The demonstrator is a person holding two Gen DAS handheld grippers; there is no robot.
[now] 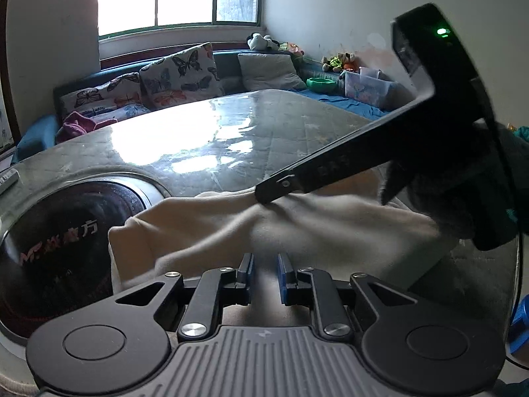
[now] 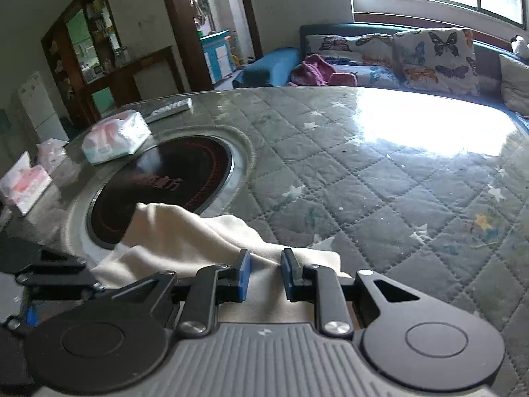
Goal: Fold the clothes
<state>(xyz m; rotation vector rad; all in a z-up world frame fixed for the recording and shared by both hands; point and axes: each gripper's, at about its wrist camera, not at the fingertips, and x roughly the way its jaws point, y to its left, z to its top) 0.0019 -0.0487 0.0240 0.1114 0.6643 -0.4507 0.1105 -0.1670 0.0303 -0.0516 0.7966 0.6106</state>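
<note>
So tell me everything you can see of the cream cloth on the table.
The cream cloth is a soft, plain, fleece-like fabric with no print. It lies bunched and creased on the glass-topped quilted table, one rounded end overlapping the rim of the round black cooktop. The right claw pinches a ridge of it from above, pulling folds toward that point. The left claw has cloth between its fingers, which stand slightly apart. What garment it is cannot be told.

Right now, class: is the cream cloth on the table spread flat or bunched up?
Bunched up. The cream cloth lies in rumpled folds, one end over the round cooktop.
</note>
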